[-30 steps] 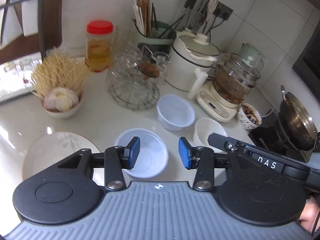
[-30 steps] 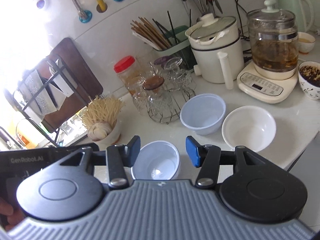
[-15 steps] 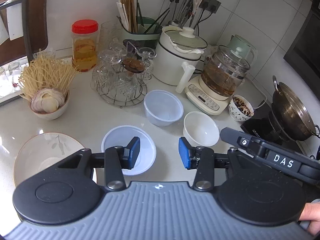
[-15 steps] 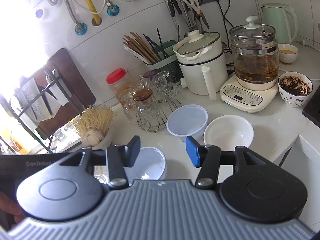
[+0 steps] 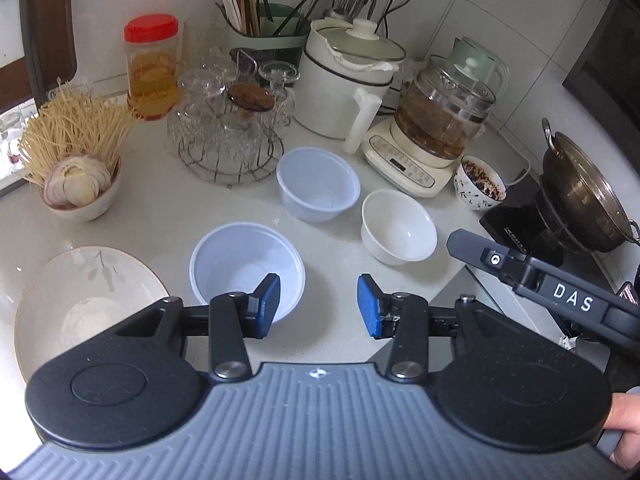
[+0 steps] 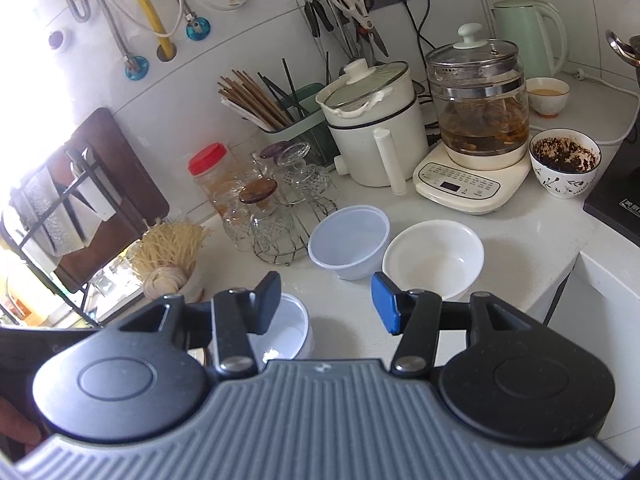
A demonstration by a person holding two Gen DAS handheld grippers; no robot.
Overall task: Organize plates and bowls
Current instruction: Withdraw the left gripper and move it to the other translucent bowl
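In the left wrist view a translucent plastic bowl (image 5: 246,264) sits nearest on the white counter, with a leaf-patterned plate (image 5: 80,300) to its left. Farther back stand a second plastic bowl (image 5: 318,184) and a white ceramic bowl (image 5: 398,226). My left gripper (image 5: 318,308) hovers open and holds nothing, its left pad over the near bowl's right rim. My right gripper (image 6: 326,304) is also open and holds nothing, above the counter in front of the second plastic bowl (image 6: 348,240) and the white bowl (image 6: 434,256). The near bowl (image 6: 288,332) shows partly behind its left finger.
A bowl of noodles and onion (image 5: 76,184), a wire rack of glass cups (image 5: 228,136), a red-lidded jar (image 5: 152,68), a white cooker (image 5: 348,84) and a glass kettle (image 5: 444,120) crowd the back. A patterned bowl (image 5: 480,182) and a wok (image 5: 584,196) stand right, by the counter edge (image 6: 560,280).
Both grippers drifted to the right, so the bowls slid left in each view. The jaws kept the same width and no bowl or plate moved.
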